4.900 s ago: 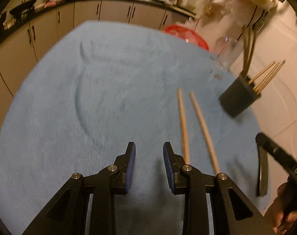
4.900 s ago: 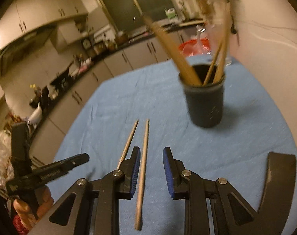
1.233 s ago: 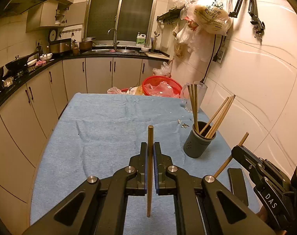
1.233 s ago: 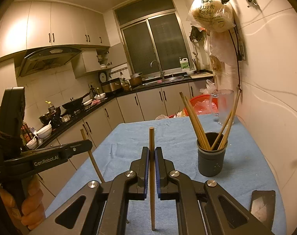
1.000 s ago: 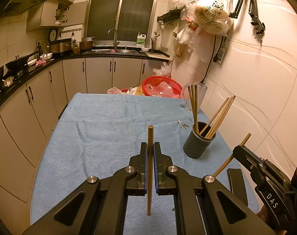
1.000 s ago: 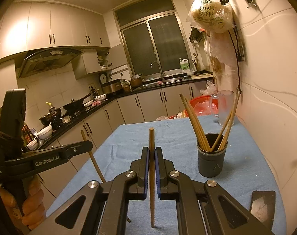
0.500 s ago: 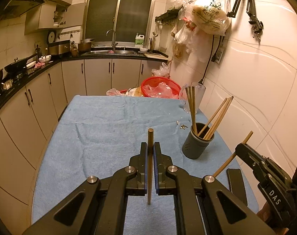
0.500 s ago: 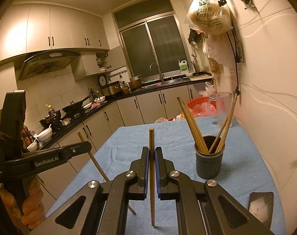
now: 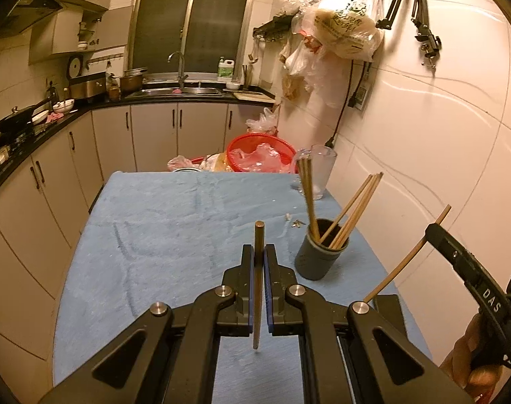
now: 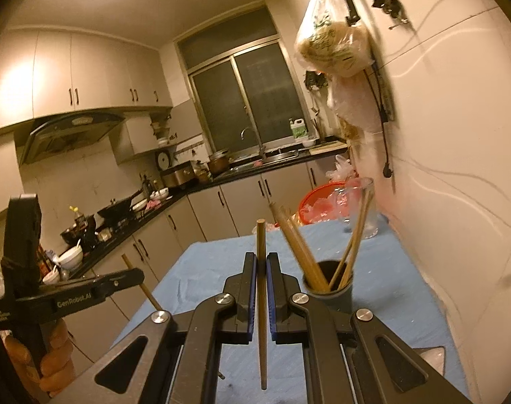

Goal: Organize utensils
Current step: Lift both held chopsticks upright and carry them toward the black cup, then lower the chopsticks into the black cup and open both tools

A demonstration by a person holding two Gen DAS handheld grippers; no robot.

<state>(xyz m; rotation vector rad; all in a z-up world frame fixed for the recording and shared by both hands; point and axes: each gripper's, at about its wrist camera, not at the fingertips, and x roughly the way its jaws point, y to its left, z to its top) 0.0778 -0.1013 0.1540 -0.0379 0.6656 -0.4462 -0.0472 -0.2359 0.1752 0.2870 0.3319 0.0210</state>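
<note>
Gripping one chopstick per gripper, upright.
Left gripper (image 9: 259, 269) fingers clamp left chopstick (image 9: 258, 289); right gripper (image 10: 261, 279) fingers clamp right chopstick (image 10: 261, 303); holder (image 9: 319, 256) on tabletop (image 9: 171, 222).

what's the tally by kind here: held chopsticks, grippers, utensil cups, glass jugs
held chopsticks: 2
grippers, left gripper and right gripper: 2
grey cup: 1
glass jug: 1
total: 6

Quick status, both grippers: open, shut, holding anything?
Left gripper: shut on a chopstick, held upright.
Right gripper: shut on a second chopstick, also upright.
</note>
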